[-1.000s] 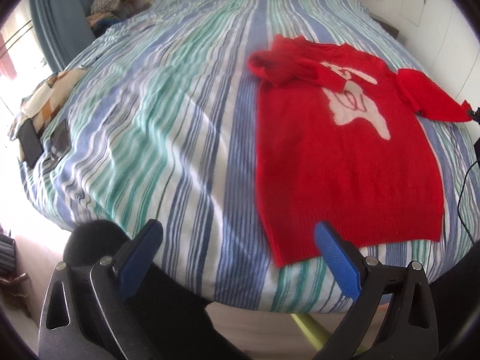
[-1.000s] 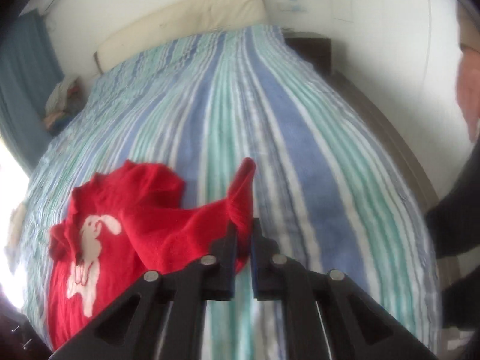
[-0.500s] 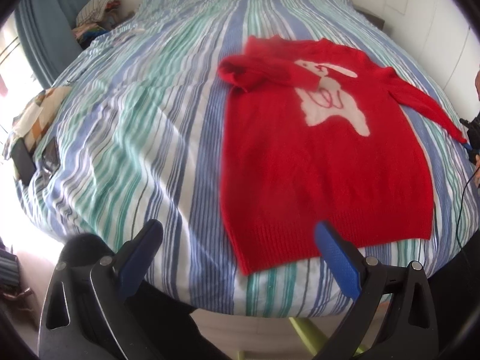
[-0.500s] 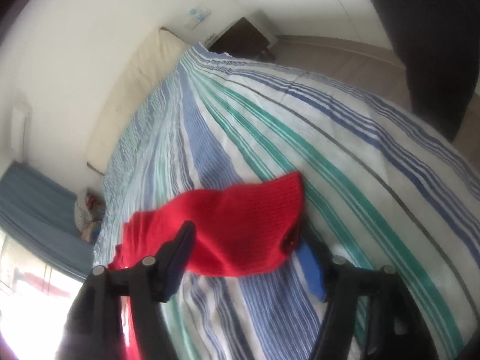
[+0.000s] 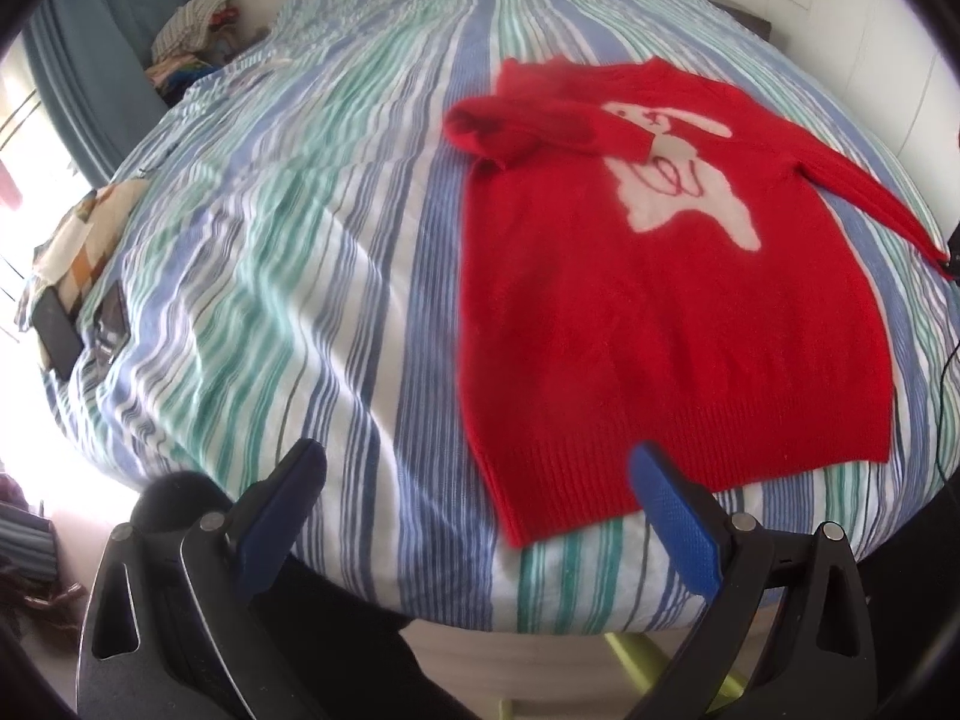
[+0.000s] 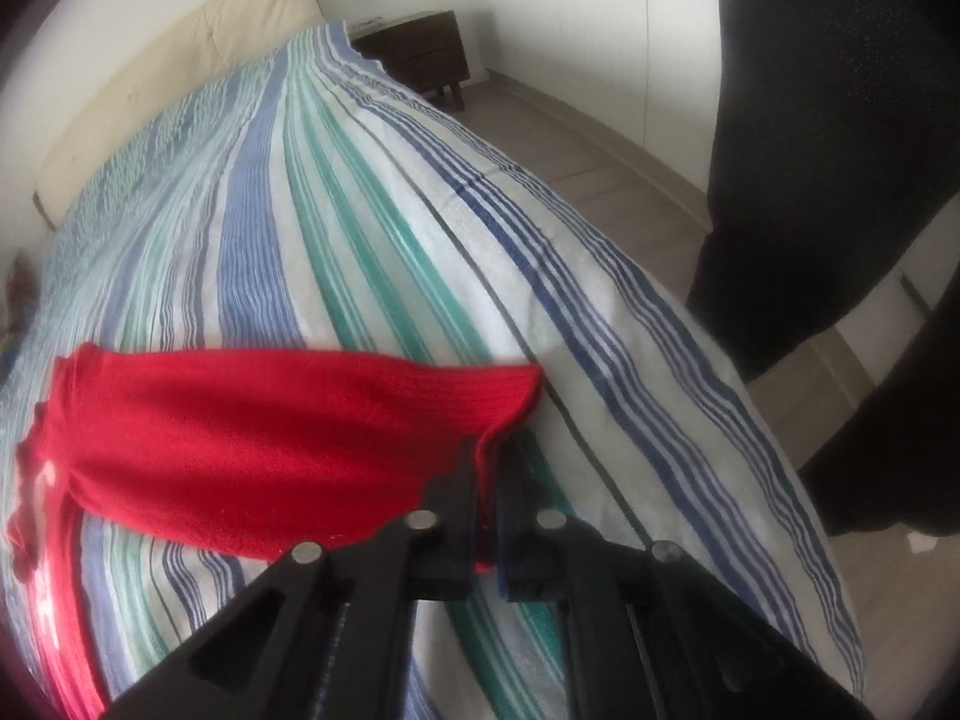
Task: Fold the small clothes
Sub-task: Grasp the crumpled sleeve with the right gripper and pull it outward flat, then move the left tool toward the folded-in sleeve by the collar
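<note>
One red knit sweater [image 5: 660, 312] is lying flat near the bed's [image 5: 300, 240] foot edge; being soft and limp, it is best gripped at cuffs or hem. Right gripper [image 6: 489, 480] fingers are clamping its sleeve cuff [image 6: 504, 402], having just been closing; left gripper [image 5: 480, 474] fingers are standing apart.

My left wrist camera looks steeply down from above the foot edge of the striped bed [image 5: 336, 252], taking in the whole red sweater [image 5: 660, 324]. My right wrist camera sits low and close at the sweater's cuff [image 6: 492, 414], facing the headboard [image 6: 168, 78]. Both views share the sweater's stretched sleeve and the bedcover.
</note>
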